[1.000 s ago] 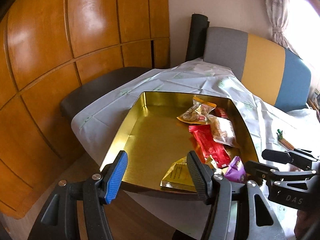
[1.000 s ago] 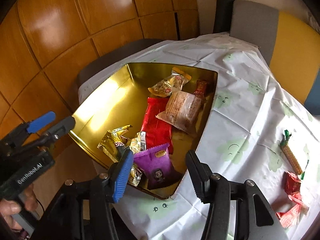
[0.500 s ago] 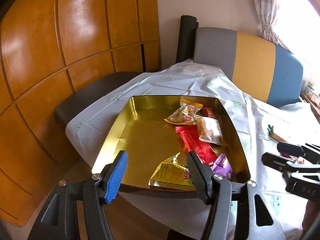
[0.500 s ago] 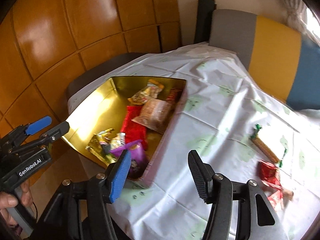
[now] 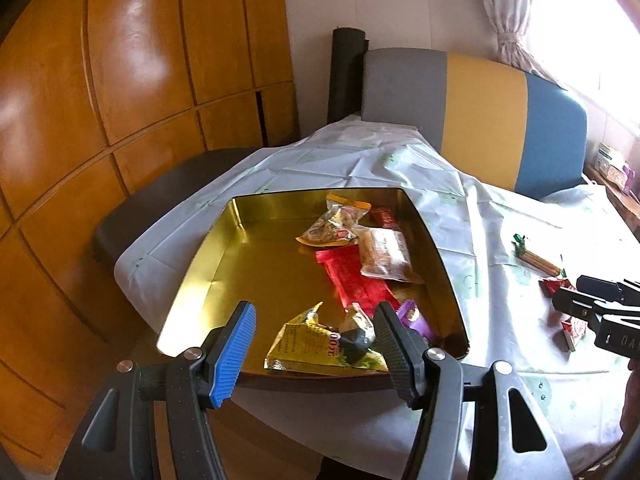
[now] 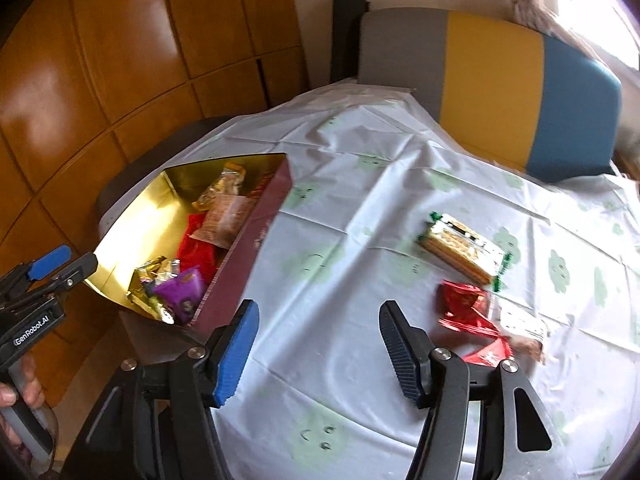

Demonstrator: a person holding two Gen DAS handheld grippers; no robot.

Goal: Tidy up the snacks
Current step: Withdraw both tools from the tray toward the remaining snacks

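A gold tin tray [image 5: 200, 256] with a maroon outer wall [image 6: 248, 248] sits on the white tablecloth. In it lie a yellow packet [image 5: 312, 344], a red packet [image 5: 352, 276], a clear-wrapped cake [image 5: 386, 256], a nut bag [image 5: 336, 224] and a purple packet [image 6: 180, 292]. My left gripper [image 5: 314, 320] hovers open over the tray's near edge, holding nothing. My right gripper [image 6: 318, 314] hangs over bare cloth to the right of the tray, its jaws opening with nothing between them. A cracker packet with green ends [image 6: 464, 248] and crumpled red packets [image 6: 468, 308] lie just to its right.
A chair with a grey, yellow and blue back [image 5: 480, 108] stands behind the table, and a dark chair seat [image 5: 160, 192] is at its left. A wooden panelled wall [image 5: 120, 80] fills the left side. A person's hand [image 6: 20, 392] holds the left gripper's handle.
My right gripper has swung right, off the tray and over the cloth near the loose snacks, with its jaws wider. My left gripper has drifted back a little and stays open.
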